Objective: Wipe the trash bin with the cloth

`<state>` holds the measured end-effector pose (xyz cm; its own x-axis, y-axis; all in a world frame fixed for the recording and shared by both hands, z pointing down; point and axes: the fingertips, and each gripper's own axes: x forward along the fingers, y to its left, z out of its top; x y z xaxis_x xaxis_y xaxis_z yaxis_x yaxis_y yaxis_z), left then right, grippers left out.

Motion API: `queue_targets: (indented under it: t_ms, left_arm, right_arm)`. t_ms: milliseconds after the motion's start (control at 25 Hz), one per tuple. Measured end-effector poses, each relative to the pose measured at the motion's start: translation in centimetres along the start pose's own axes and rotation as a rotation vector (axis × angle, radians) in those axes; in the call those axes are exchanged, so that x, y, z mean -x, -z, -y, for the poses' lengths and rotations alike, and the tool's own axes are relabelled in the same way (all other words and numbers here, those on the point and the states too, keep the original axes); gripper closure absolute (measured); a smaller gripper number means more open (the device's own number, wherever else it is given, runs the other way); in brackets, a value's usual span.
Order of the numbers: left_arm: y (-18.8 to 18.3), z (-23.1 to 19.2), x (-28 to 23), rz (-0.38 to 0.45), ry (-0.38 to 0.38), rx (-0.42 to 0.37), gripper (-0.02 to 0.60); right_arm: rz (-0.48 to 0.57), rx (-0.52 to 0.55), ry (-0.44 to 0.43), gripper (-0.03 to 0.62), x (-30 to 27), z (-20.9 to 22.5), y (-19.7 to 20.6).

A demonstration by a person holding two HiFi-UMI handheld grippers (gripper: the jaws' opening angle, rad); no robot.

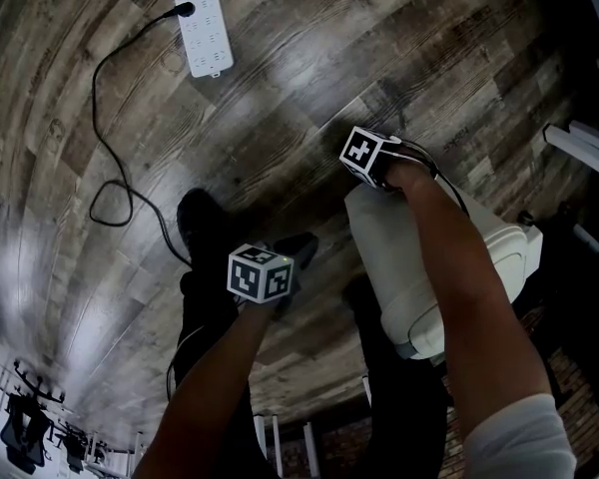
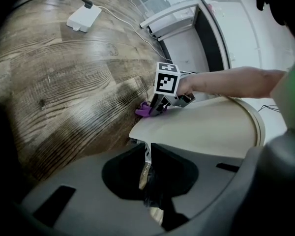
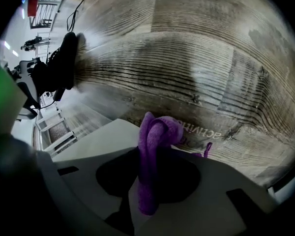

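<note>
Now, the left gripper's (image 2: 147,156) jaws are drawn almost together on a thin pale strip (image 2: 147,150) that hangs from the near edge of the trash bin (image 2: 206,132). Whether the strip is part of the bin or of a liner I cannot tell. Only the left gripper view shows this pinch; in the head view that gripper's marker cube sits just left of the bin and covers the jaws.

The right gripper's (image 3: 153,161) jaws are closed on the purple cloth (image 3: 156,132), which stands up between them in a folded loop, with a short loose thread trailing beside it. The right gripper view shows that hold plainly. The left gripper view adds what the other cannot: the cloth bunched at the bin's far edge, where the right gripper comes down onto the bin's broad white surface and the wooden floor (image 1: 309,58) begins just beyond. From above, no purple shows at all — only the right cube at the bin's top end and the forearm laid along the bin.

The head view alone gives the bin's whole shape, white and long. Left of the bin, beside the left gripper, stands a black shoe (image 1: 202,223). Well beyond the bin lies a white power strip (image 1: 204,28), its black cable (image 1: 100,118) looping across the floor.
</note>
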<state>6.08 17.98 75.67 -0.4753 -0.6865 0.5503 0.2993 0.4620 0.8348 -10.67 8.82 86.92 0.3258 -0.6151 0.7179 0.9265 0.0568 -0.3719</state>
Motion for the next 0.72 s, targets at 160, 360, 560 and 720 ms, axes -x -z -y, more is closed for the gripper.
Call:
queue_targets:
  t_ms: [160,360,560,720]
  left_arm:
    - [-0.2,-0.6,1.2,0.008,-0.005,0.001,0.548]
    - [-0.5,-1.3,3.2,0.01,-0.01,-0.003,0.549]
    - [-0.9,-2.2,5.2,0.008,-0.018,-0.01,0.548]
    - [-2.1,-2.9,7.0,0.026,-0.029,-0.026,0.548]
  right_arm:
    - [0.019,0.044,0.013,0.494,0.4,-2.2,-1.3]
    - [0.041,0.072,0.003,0.494,0.4,-5.6,-2.9]
    - [0.047,0.086,-0.062,0.494,0.3,-10.6,-4.5]
    - [0.105,0.009,-0.254,0.494,-0.5,-16.4,-6.4]
